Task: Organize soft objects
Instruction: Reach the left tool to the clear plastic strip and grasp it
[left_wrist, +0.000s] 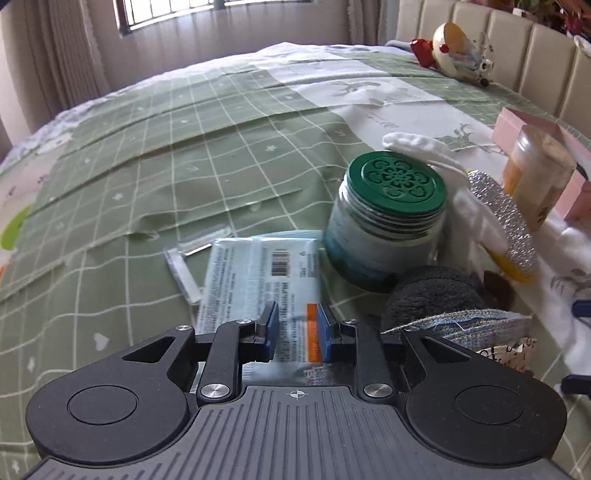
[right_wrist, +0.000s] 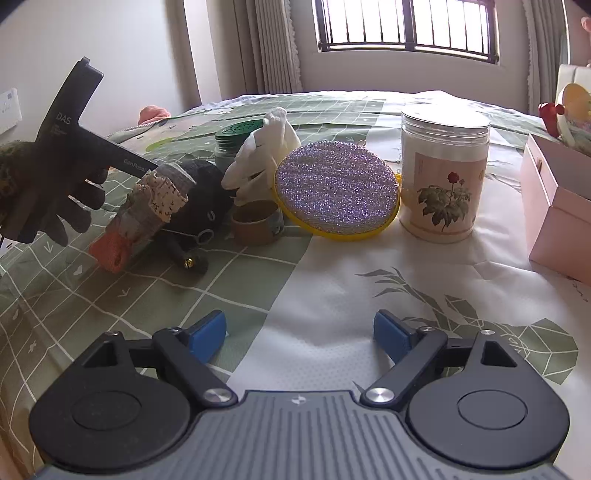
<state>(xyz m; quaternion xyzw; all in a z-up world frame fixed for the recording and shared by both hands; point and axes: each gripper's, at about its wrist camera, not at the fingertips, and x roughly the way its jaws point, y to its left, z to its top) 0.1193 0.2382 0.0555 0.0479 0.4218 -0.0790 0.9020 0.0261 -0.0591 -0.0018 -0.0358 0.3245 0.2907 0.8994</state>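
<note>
My left gripper (left_wrist: 294, 325) hovers low over a flat plastic packet (left_wrist: 258, 280) on the bed, its blue pads a narrow gap apart with nothing between them. Right of it lie a dark fleece bundle (left_wrist: 436, 291) and a patchwork sock (left_wrist: 476, 326). In the right wrist view the sock (right_wrist: 147, 218), dark bundle (right_wrist: 205, 192), white glove (right_wrist: 264, 155) and sparkly round scrubber (right_wrist: 336, 188) lie in a row. My right gripper (right_wrist: 300, 338) is wide open and empty above the sheet, well short of them.
A green-lidded jar (left_wrist: 388, 221) stands beside the packet. A white floral jar (right_wrist: 443, 177), a tape roll (right_wrist: 256, 221) and a pink box (right_wrist: 554, 206) sit on the bed. A toy (left_wrist: 458, 51) lies by the headboard. A gloved hand (right_wrist: 48, 192) holds the left gripper.
</note>
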